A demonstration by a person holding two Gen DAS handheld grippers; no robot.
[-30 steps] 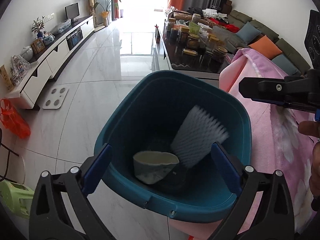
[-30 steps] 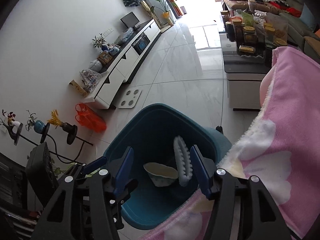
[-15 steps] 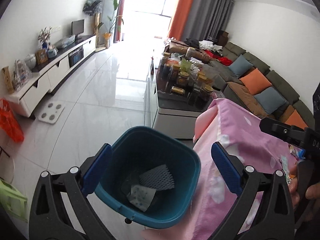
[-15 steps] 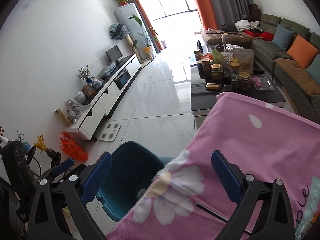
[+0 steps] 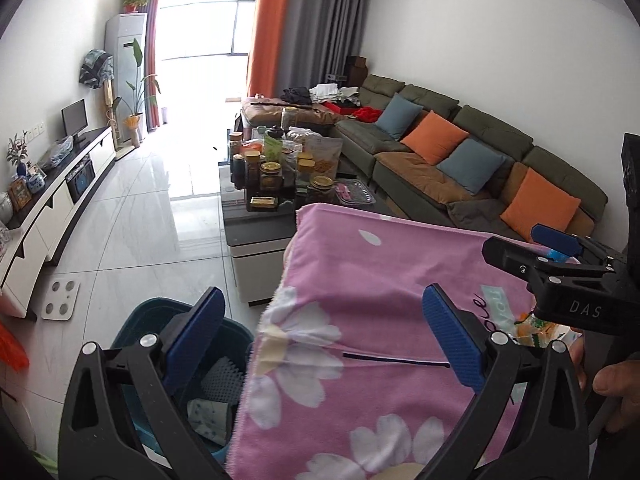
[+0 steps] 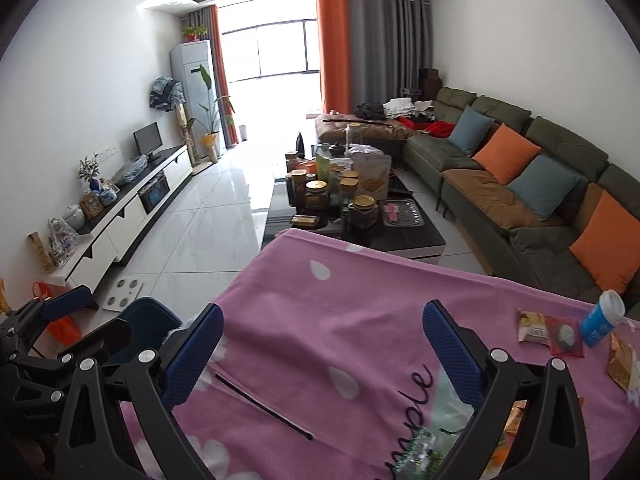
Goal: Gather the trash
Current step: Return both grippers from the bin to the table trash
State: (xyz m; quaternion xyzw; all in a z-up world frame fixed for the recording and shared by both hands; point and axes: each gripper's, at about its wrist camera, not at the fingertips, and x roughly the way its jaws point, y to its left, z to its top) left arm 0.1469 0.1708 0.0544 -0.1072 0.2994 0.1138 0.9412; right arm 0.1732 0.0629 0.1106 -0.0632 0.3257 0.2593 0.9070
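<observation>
Both claws stand wide open and empty: the left claw point(image 5: 324, 340), the right claw point(image 6: 324, 354). Trash lies at the right of the pink blanket point(image 6: 320, 320): snack wrappers point(image 6: 548, 330) and a blue cup point(image 6: 602, 318). I would approach one wrapper low, pinching its edge, then carry it to the teal bin point(image 5: 136, 320) at lower left.

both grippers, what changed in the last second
Both swung up and away from the teal bin toward the pink blanket. The left gripper and right gripper remain open and empty. The foam net and paper scrap stayed in the bin.
</observation>
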